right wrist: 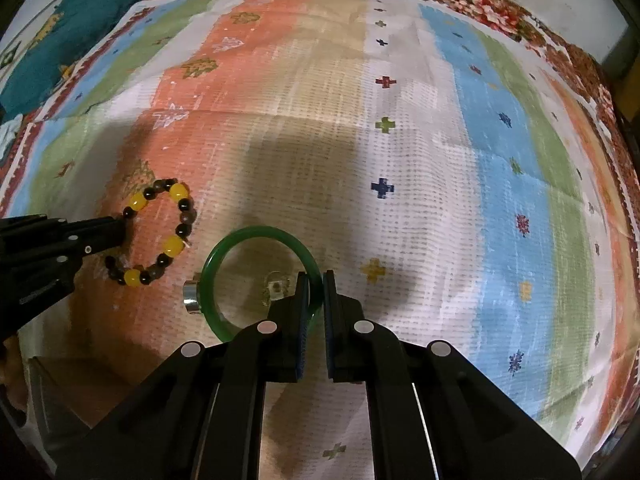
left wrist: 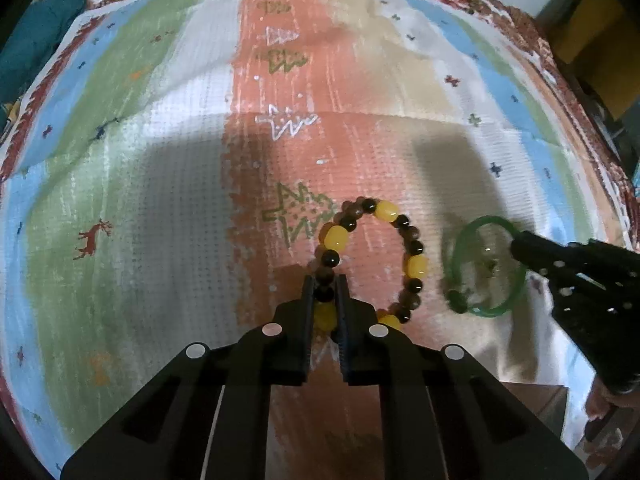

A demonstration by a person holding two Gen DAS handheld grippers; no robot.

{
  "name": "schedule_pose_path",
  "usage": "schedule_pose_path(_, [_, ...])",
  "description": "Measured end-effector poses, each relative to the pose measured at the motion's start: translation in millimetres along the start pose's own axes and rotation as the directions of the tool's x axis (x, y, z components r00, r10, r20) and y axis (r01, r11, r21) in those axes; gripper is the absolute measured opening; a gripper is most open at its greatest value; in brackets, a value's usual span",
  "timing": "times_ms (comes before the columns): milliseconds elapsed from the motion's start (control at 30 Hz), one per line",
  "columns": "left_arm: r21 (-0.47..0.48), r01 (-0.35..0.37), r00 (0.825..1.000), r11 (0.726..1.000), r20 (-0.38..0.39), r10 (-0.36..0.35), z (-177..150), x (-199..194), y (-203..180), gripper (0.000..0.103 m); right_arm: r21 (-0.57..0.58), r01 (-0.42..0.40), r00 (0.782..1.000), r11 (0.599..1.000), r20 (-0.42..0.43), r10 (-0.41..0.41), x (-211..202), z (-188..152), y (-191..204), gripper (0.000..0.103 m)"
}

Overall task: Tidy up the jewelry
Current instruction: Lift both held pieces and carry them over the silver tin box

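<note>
Striped woven cloth [left wrist: 168,128], coarse grid texture, printed crosses, trees, a deer; floral border at the far edge. Teal fabric [right wrist: 76,28] bunched at the far left corner.

Left gripper [left wrist: 325,292]: black, ridged pads clamped on the beaded bracelet [left wrist: 416,264], round yellow and dark glossy beads in a loop.

Right gripper [right wrist: 316,284]: pads pinching the rim of the green bangle [right wrist: 256,234], smooth and translucent.

Only the right wrist view shows a small silver ring [right wrist: 191,294], touching the bangle's left side.
</note>
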State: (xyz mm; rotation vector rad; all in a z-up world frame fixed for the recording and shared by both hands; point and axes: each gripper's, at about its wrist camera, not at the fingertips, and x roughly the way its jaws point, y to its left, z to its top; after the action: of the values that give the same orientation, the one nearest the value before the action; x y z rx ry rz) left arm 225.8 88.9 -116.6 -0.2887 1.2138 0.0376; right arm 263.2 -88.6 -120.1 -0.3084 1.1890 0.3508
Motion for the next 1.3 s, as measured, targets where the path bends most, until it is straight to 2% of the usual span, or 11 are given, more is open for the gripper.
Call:
schedule_pose_path(200, [-0.018,0.064,0.996,0.998,0.058,-0.063,-0.8,-35.2,-5.4,0.009,-0.021,-0.028,1.0,0.999,0.011,0.028,-7.9,-1.6,12.6,0.008])
schedule_pose_path(367, [-0.024,0.088,0.992,0.996,0.089,-0.086,-6.8,-57.1,-7.2,0.009,-0.03,-0.043,0.999,0.999,0.029,0.044,-20.1,-5.1,19.6,0.008])
schedule_pose_path(1033, [-0.017,0.071,0.983,0.997,0.173,-0.067,-23.7,-100.2,-13.3,0.009,-0.035,-0.119,0.985,0.992,0.124,0.122,-79.2,-25.0,28.2,0.008])
schedule_pose_path(1300, [-0.005,0.084,0.977,0.996,0.198,-0.081,-28.7,-113.0,-20.6,0.009,-0.033,-0.144,0.975,0.989,0.166,0.148,-99.2,-29.8,28.0,0.008])
